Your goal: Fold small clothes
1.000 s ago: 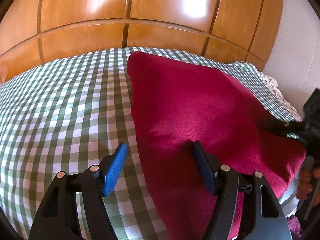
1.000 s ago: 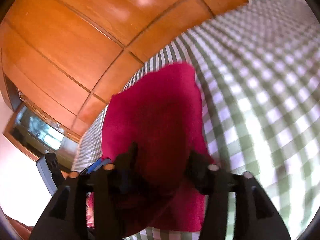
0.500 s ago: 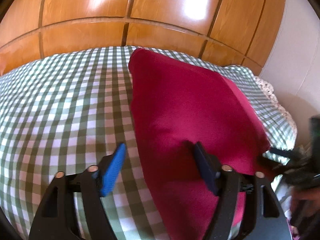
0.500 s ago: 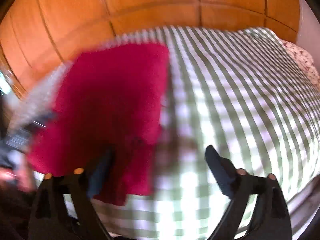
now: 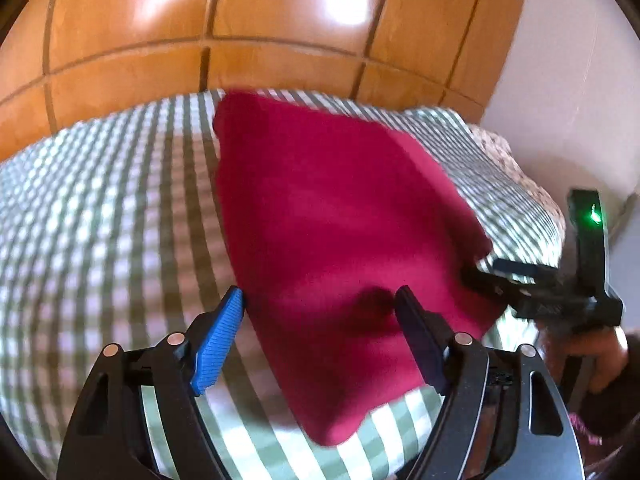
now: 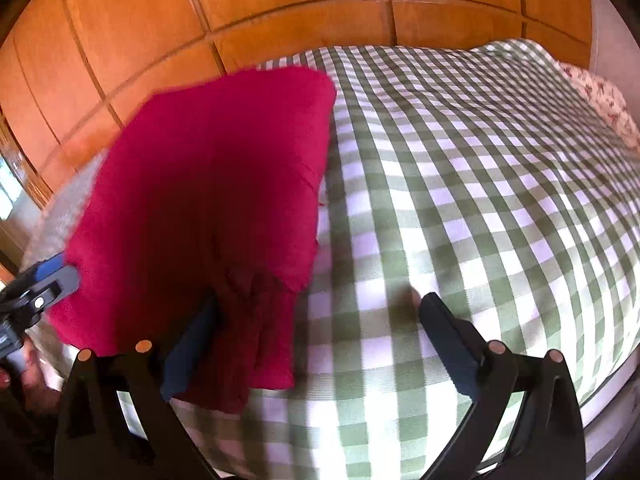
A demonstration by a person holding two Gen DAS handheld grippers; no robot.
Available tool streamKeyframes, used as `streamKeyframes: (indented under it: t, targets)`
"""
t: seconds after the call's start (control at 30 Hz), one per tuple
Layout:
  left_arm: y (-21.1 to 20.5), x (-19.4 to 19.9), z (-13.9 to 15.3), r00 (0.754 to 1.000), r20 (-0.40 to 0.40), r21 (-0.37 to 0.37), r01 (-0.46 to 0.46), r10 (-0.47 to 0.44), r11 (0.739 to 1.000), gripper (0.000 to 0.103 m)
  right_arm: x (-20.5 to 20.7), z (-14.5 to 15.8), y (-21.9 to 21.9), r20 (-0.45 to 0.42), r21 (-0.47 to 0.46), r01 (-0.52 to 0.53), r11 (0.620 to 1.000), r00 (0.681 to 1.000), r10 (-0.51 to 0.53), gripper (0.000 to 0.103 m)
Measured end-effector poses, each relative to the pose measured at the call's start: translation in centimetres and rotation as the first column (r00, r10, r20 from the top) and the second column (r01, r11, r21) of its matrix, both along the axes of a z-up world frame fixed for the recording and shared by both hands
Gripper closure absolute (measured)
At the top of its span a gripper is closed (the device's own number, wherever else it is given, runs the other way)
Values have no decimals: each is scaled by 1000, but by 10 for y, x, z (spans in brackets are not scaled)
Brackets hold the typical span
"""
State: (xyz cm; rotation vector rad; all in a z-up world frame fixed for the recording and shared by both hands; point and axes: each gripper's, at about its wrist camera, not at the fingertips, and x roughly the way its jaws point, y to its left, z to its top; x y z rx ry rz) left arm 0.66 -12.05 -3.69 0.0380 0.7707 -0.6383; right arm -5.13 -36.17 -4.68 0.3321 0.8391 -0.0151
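Crimson knit garment (image 5: 336, 232) lies folded flat on the green-white checked bedspread (image 6: 480, 184), so you look abt done w/ this fold: left gripper (image 5: 320, 340) apart, right gripper (image 6: 316, 344) just opened wide, neither clamping cloth.

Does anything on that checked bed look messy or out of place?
Mostly tidy: the crimson folded cloth lies flat on the green-and-white checked bedspread. The one oddity is a crumpled flap bunched at its near edge, sticking out beyond the neat rectangle.
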Motion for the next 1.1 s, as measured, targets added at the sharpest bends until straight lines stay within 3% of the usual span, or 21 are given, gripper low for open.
streamKeyframes:
  t: [0.13,0.33,0.5,0.67,0.9,1.1]
  targets:
    - [-6,21,23,998,36,11,-47,46,999,26,5,34,-7,111,10,40,999,993,-41,3]
    - [-36,63,36,993,69,95,-100,94,990,26,48,42,-11,64,-29,108,994,992,-106,3]
    - [-58,100,18,988,20,206,-157,156,966,26,81,26,-7,5,-61,122,991,993,-122,3]
    - [-65,119,-16,981,-50,254,-167,185,953,25,100,-13,-9,-56,-110,123,986,990,-130,2]
    - [-84,114,-28,984,78,361,-180,163,915,25,101,-25,-9,4,-100,150,984,989,-150,2]
    - [-76,116,-28,984,68,327,-178,164,928,25,95,-24,-7,38,-87,159,983,987,-157,2]
